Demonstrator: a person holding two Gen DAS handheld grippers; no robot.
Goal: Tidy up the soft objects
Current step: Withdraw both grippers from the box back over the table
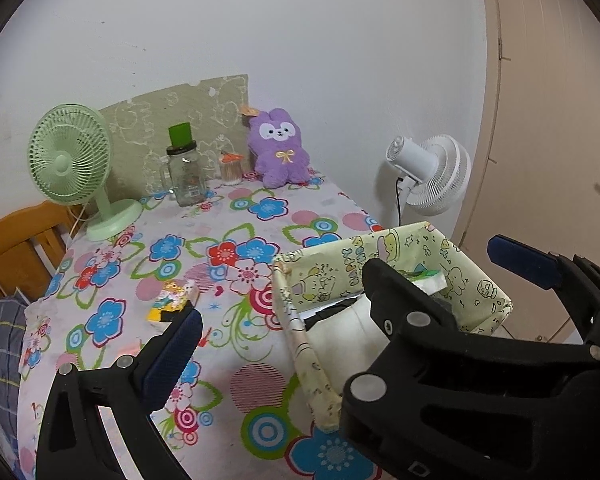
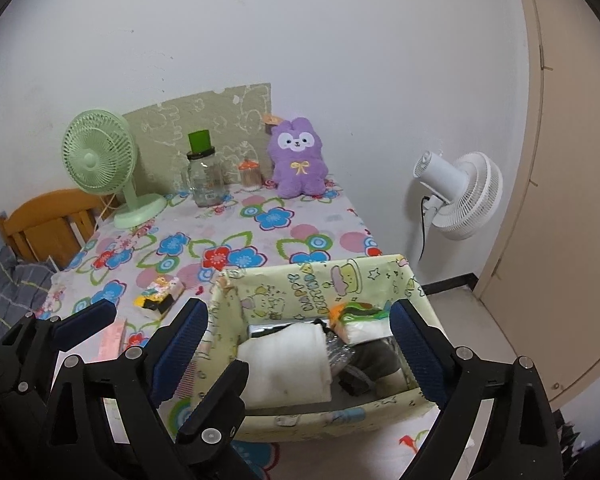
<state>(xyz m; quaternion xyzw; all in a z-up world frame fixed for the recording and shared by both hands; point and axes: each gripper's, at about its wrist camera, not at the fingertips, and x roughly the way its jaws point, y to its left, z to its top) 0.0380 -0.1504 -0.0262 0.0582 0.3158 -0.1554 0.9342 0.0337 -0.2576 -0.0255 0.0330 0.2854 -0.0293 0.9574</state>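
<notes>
A pale green cartoon-print storage box (image 2: 316, 292) stands on the floral table near its right front; it also shows in the left wrist view (image 1: 328, 272). Inside lie a white rolled cloth (image 2: 288, 364), a tissue pack (image 2: 364, 328) and dark items. A purple plush bunny (image 2: 298, 160) sits upright at the table's back against the wall, also in the left wrist view (image 1: 280, 150). A small colourful soft block (image 1: 172, 300) lies left of the box, also in the right wrist view (image 2: 160, 294). My right gripper (image 2: 300, 348) is open and empty, straddling the box. My left gripper (image 1: 348, 292) is open and empty, left of the box.
A green desk fan (image 2: 100, 164), a glass jar with a green lid (image 2: 206, 176) and a small toothpick jar (image 2: 250, 176) stand at the back. A white floor fan (image 2: 460, 196) stands right of the table. A wooden chair (image 2: 48, 224) is at left. A pink packet (image 2: 112, 338) lies near the left gripper.
</notes>
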